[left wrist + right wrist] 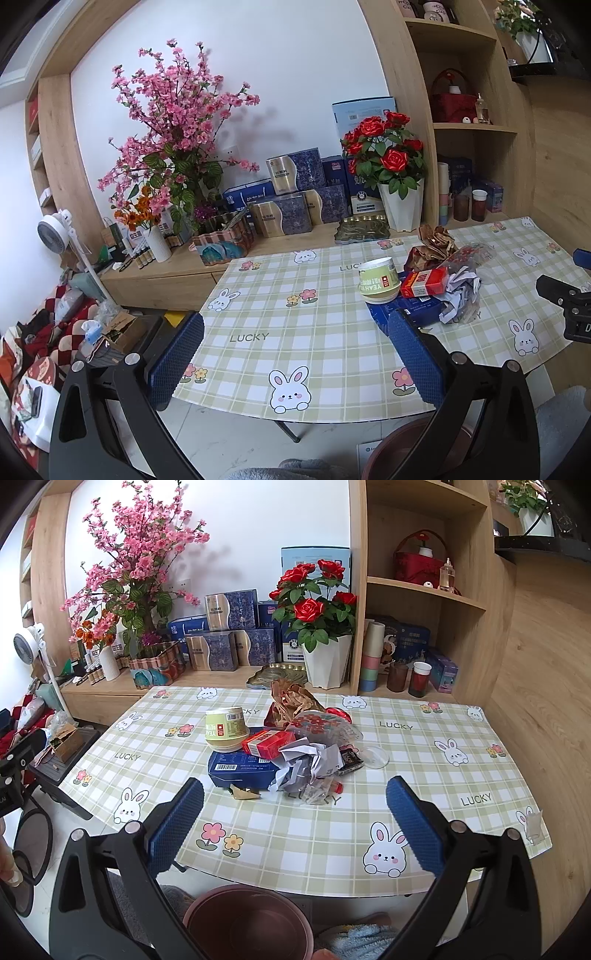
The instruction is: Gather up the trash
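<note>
I see both tongs released: my left gripper (295, 354) and my right gripper (295, 819) each hang with blue pads spread wide, grasping nothing, above the near edge of the green checked tablecloth with rabbits (424, 760). The trash sits heaped mid-table: an upturned pale green paper cup (224, 726) rests on a flat dark blue carton (240, 770), touching a small red box (266, 743). Beside that lie crumpled white paper (308, 762), crumpled brown paper (291, 699) and a clear plastic wrapper (317, 790). A round brown plastic bin (249, 921) stands on the floor below the table's near edge.
</note>
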Available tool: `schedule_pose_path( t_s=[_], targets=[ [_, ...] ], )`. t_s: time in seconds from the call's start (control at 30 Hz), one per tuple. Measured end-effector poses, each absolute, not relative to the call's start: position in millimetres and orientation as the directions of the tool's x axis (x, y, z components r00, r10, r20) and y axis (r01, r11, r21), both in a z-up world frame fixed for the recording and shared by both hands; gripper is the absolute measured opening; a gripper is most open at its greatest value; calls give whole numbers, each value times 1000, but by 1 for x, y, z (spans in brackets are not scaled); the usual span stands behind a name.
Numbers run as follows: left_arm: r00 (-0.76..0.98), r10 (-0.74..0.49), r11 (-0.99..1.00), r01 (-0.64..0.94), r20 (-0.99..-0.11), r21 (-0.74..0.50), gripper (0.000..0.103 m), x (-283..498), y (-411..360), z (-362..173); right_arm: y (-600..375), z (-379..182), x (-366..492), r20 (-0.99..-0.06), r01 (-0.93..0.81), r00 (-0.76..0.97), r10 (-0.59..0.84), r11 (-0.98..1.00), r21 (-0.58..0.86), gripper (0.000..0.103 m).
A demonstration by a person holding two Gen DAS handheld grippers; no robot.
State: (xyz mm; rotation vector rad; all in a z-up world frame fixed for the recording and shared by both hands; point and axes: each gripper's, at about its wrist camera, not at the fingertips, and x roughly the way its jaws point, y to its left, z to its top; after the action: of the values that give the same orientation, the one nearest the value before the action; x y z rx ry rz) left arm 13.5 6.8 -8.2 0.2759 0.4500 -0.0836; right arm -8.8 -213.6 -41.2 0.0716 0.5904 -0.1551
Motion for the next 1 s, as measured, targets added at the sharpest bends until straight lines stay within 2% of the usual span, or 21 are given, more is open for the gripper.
schedule_pose_path(
  t_s=[0.67,1.0],
  targets=[
    [893,-32,952,164,-449,259,98,13,4,-12,-210,-46,-8,-567,159,816,-116,987,27,97],
    [877,-50,952,187,-477,243,98,21,3,-25,-216,-59,-3,-599,167,793,-113,985,35,97]
  ],
)
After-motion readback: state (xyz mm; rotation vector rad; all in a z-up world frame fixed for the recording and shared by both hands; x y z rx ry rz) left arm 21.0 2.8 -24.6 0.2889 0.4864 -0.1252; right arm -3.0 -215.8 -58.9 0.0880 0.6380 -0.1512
